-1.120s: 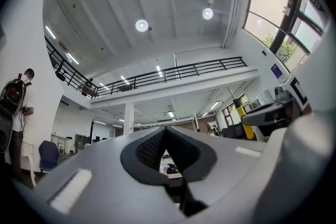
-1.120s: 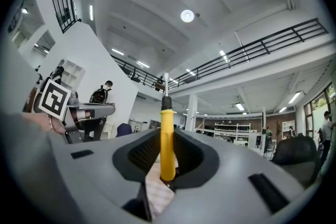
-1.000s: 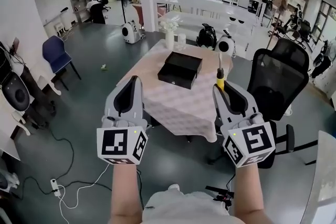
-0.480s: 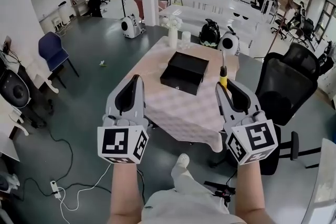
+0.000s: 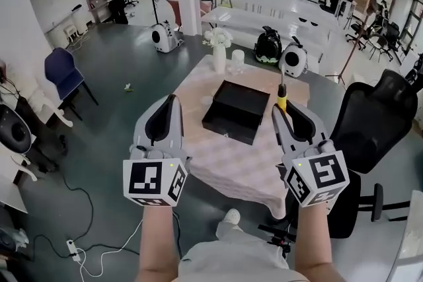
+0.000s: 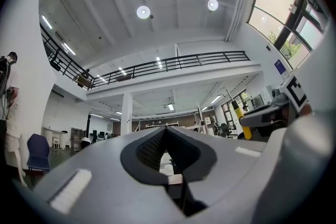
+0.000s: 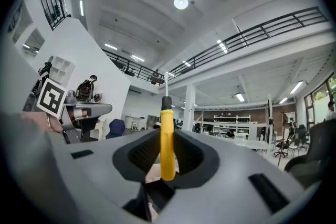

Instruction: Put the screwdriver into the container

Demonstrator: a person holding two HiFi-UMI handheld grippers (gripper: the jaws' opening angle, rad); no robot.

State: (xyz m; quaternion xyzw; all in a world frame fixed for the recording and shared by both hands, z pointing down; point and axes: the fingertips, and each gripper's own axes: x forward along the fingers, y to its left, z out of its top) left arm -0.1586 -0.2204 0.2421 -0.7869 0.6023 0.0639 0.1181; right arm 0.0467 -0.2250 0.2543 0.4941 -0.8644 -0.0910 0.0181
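Note:
I hold a screwdriver [image 5: 281, 101] with a yellow handle upright; its thin metal shaft points up and away. My right gripper [image 5: 282, 110] is shut on the handle, which the right gripper view shows as a yellow bar [image 7: 167, 139] pinched between the dark pads. The container [image 5: 237, 110], a flat black open box, lies on a table [image 5: 244, 165] under a pale checked cloth, ahead of and between both grippers. My left gripper [image 5: 170, 100] hangs left of the table edge at the same height. Its jaws meet at the tip with nothing between them.
A vase of white flowers [image 5: 219, 49] and a glass [image 5: 237, 61] stand at the table's far end. A black office chair [image 5: 371, 123] stands right of the table, a blue chair [image 5: 61, 69] far left. Cables [image 5: 86, 242] lie on the floor at lower left.
The table and black container have come nearer and slid lower in the head view. Both grippers keep their pose, the screwdriver still held upright. The office chair has shifted right.

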